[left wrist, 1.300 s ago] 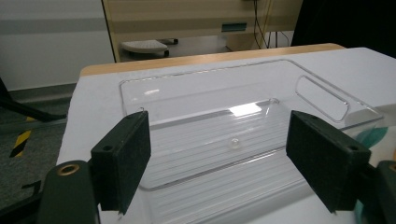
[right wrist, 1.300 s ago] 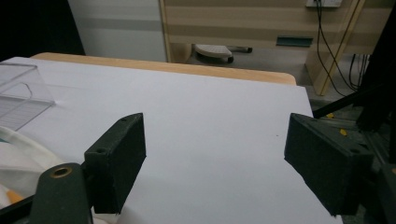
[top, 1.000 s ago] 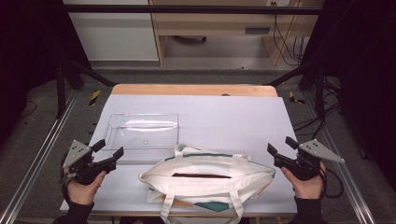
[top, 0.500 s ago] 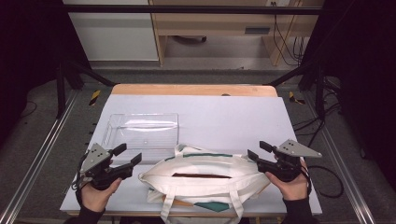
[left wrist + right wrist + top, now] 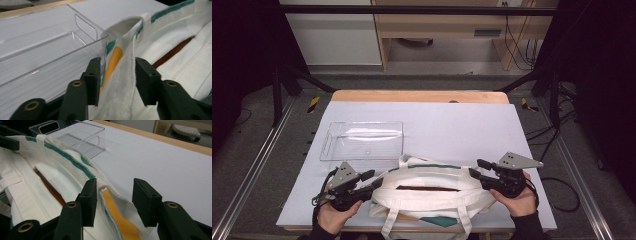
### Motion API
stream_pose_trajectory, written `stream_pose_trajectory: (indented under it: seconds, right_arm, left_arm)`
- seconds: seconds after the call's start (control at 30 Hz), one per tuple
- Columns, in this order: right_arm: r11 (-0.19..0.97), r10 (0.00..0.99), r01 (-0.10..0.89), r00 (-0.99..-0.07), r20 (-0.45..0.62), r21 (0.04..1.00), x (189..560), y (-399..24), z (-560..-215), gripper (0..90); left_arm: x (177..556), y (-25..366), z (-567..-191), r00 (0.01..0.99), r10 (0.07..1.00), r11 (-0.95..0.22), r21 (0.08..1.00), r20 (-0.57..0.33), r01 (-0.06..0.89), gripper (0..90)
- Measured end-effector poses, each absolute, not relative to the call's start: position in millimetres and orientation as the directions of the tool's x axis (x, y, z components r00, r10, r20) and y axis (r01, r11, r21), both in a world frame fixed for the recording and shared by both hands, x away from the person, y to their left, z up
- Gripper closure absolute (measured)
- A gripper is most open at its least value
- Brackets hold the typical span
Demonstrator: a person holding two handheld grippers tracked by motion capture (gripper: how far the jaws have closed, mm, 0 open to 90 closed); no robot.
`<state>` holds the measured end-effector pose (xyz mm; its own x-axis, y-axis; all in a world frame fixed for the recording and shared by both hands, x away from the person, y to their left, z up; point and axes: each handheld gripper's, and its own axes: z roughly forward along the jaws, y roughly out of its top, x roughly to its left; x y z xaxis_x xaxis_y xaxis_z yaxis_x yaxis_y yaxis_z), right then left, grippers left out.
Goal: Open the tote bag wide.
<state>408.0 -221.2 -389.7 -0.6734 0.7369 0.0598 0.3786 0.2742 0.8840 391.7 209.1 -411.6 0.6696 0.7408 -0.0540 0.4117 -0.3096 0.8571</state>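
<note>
Bag of cream canvas with green trim lies flat at the near middle of the white table, long opening facing up, two straps hanging over the near edge. Clear plastic bin sits just beyond its left end, touching or nearly so; it looks empty.

Left gripper is at the bag's left end, right gripper at the right end, each held in a hand. In the left gripper view the jaws stand apart with a fold of the bag's edge between them, not pinched yet. In the right gripper view the jaws are also apart, straddling the corner seam where an orange patch shows; cloth touches the left pad or sits just beside it, can't tell which.

Handling, judged: bag is soft, limp and light. It will sag and fold when lifted from one end only, so both ends need a hold. Canvas weave is rough, so slip is unlikely once clamped. The doubled hem at each end is thickest and the best place to bite; the thin single layer would bunch. Dark brown strip along the opening could be a zipper or lining, unclear. The bin is stiff and slick and close to the left jaws, so it may get nudged.
</note>
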Motion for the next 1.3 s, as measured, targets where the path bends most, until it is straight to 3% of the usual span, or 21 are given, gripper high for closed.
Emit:
stream_pose_trajectory:
  seconds: [0.23,0.4,0.5,0.6,0.8,0.93,1.17,1.3]
  right_arm:
    - [0.318,0.721,0.385,-0.692,0.043,0.866,402.8,-218.1,-390.1,64.1]
    - [0.343,0.713,0.391,-0.700,0.034,0.854,400.7,-215.5,-390.4,72.7]
    - [0.349,0.725,0.397,-0.688,0.023,0.849,403.4,-214.8,-392.4,83.6]
    - [0.338,0.762,0.407,-0.648,0.008,0.849,410.1,-211.7,-399.7,86.6]
    - [0.364,0.812,0.422,-0.581,-0.061,0.830,420.8,-201.7,-417.9,85.2]
    - [0.349,0.824,0.414,-0.564,-0.065,0.841,418.1,-202.6,-413.5,73.1]
    - [0.322,0.743,0.264,-0.666,-0.070,0.909,388.5,-185.5,-377.8,67.2]
    - [0.352,0.705,0.330,-0.709,-0.016,0.876,384.0,-167.4,-393.7,67.7]
  left_arm:
    - [395.1,211.3,-420.5,0.658,0.745,-0.289,0.838,-0.107,0.462,77.9]
    - [395.0,211.5,-423.7,0.652,0.748,-0.268,0.843,-0.123,0.466,81.2]
    - [395.9,210.9,-426.1,0.648,0.751,-0.257,0.846,-0.129,0.467,81.6]
    - [397.2,209.0,-429.6,0.649,0.752,-0.265,0.845,-0.120,0.464,80.2]
    - [398.0,206.6,-433.0,0.654,0.750,-0.280,0.845,-0.104,0.456,75.4]
    - [398.6,207.1,-434.8,0.649,0.755,-0.287,0.843,-0.094,0.456,75.1]
    - [397.8,206.5,-435.8,0.640,0.762,-0.280,0.844,-0.095,0.458,78.3]
    - [397.5,206.9,-436.9,0.639,0.763,-0.274,0.846,-0.099,0.457,78.4]
